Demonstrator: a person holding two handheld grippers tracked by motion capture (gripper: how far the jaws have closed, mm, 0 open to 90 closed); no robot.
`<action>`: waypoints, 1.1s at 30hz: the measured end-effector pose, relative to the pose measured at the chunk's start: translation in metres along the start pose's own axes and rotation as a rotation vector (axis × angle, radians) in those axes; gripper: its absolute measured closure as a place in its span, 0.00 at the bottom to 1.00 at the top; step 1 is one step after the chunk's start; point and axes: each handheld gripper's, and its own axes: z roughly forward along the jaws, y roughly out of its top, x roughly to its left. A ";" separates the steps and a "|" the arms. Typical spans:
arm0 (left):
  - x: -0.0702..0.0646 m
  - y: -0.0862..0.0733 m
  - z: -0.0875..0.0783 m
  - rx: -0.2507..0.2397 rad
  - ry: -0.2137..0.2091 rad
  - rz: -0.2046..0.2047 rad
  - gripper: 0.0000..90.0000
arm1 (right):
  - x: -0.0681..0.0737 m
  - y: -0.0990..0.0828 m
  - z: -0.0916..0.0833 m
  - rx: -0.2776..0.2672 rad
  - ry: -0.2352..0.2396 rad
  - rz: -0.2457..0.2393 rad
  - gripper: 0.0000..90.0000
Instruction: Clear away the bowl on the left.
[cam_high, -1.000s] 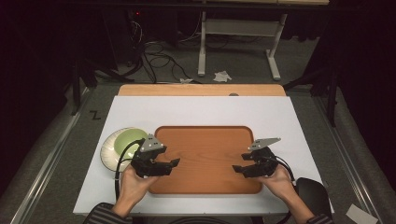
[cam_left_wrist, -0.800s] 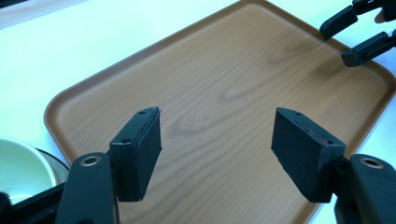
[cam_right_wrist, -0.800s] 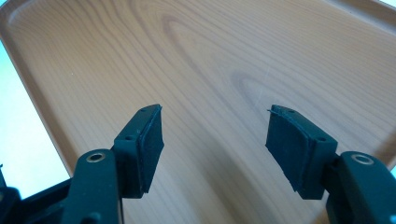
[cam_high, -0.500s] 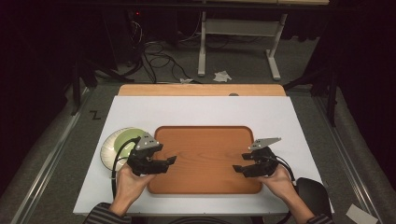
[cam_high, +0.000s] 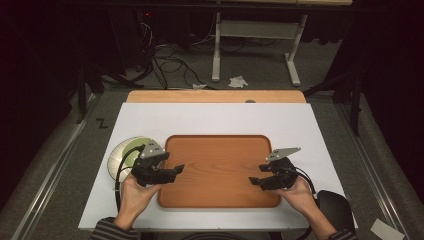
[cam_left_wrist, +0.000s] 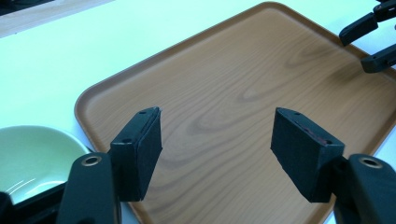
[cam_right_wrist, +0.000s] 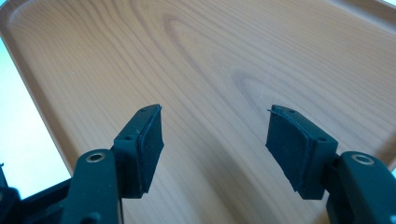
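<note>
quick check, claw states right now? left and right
Left claw: open, holding nothing, over the wooden tray's left edge.
Right claw: open, holding nothing, over the tray's right side.

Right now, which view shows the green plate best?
The high view: the green plate lies whole beside the tray's left edge, partly behind the left gripper. The left gripper view catches one cropped part.

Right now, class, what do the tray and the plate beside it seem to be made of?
Tray: wood or a wood-look laminate; brown grain with rings runs across it, the finish is smooth with a slight sheen, and the raised rim has rounded corners. Which of the two, the look leaves open.
Plate: probably glazed ceramic or melamine; pale green, glossy, with bright highlights in the left gripper view.
</note>
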 end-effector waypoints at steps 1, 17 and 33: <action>0.003 0.000 -0.001 0.005 -0.009 -0.020 0.38 | 0.000 0.000 0.000 0.003 0.000 0.001 0.42; 0.025 -0.004 -0.010 -0.005 0.032 -0.116 0.39 | 0.000 0.000 0.001 0.005 0.000 -0.003 0.42; 0.046 -0.009 -0.018 -0.011 0.078 -0.181 0.37 | 0.001 0.000 0.001 0.014 -0.001 -0.006 0.42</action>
